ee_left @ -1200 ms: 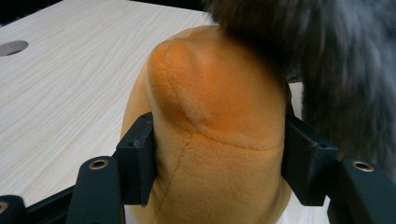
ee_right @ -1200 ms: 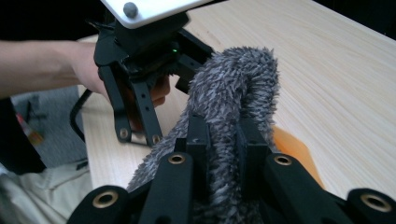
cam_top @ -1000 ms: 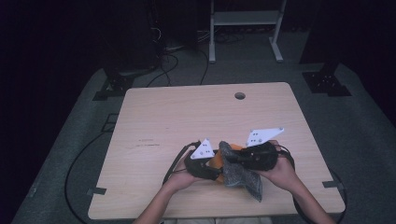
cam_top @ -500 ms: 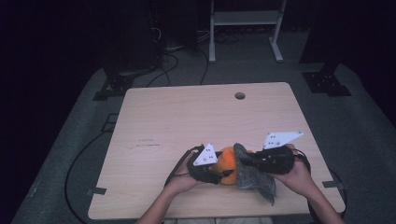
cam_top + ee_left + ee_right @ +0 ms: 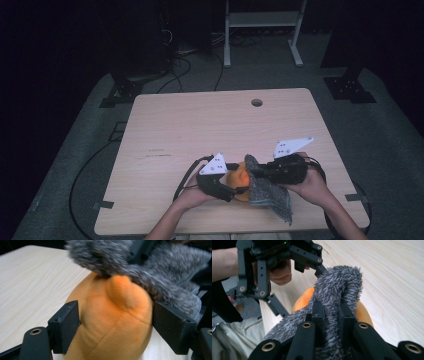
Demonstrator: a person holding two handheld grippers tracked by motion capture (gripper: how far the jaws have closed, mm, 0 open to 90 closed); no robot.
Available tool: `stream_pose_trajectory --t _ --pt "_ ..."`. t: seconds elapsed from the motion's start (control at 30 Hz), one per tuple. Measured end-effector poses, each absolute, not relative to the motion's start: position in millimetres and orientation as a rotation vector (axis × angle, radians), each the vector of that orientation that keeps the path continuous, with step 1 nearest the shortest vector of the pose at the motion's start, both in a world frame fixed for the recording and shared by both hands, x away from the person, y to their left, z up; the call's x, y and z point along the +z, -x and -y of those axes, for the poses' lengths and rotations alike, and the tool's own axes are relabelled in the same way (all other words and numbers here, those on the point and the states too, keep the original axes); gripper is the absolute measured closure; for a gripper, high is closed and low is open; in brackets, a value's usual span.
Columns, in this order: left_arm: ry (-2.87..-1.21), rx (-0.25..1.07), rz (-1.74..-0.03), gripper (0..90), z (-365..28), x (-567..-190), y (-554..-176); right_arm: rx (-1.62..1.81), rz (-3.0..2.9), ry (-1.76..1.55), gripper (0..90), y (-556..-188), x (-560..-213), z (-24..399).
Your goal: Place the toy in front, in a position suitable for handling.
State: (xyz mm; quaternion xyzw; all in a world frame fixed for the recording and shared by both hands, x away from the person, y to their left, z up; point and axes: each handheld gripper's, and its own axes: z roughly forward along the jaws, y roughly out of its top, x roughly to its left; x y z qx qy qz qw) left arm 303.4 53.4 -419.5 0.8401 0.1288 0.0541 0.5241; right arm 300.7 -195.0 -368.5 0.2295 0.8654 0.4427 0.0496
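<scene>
An orange plush toy (image 5: 240, 180) rests on the wooden table (image 5: 200, 125) near its front edge, with a grey fuzzy cloth (image 5: 268, 193) draped over its right side. My left gripper (image 5: 238, 187) comes at the toy from the left. Its jaws have just been opening, and both pads (image 5: 65, 326) still touch the sides of the orange plush (image 5: 112, 322). My right gripper (image 5: 331, 312) is shut on a bunched fold of the grey cloth (image 5: 339, 282), held just above the orange plush (image 5: 303, 300). The rest of the cloth hangs toward the table's front edge.
A round cable hole (image 5: 256, 102) sits near the table's far edge. Beyond it stands a white metal rack (image 5: 260, 20), and cables (image 5: 185, 55) lie on the dark floor. The person's forearms come in over the front edge.
My right gripper has drifted a little to the right with the cloth, so more of the orange plush shows between the two grippers. The left hand has stayed in place.
</scene>
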Motion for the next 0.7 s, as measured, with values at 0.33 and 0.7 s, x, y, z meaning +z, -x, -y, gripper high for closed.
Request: stream_pose_trajectory --t 0.33,0.7 --pt "-2.084 0.221 -0.194 41.9 -46 -423 -289 1.319 -2.678 -0.639 78.1 -291 -358 191" --pt "-2.045 0.241 -0.16 42.9 -52 -430 -281 1.28 -2.693 -0.762 78.1 -294 -377 223"
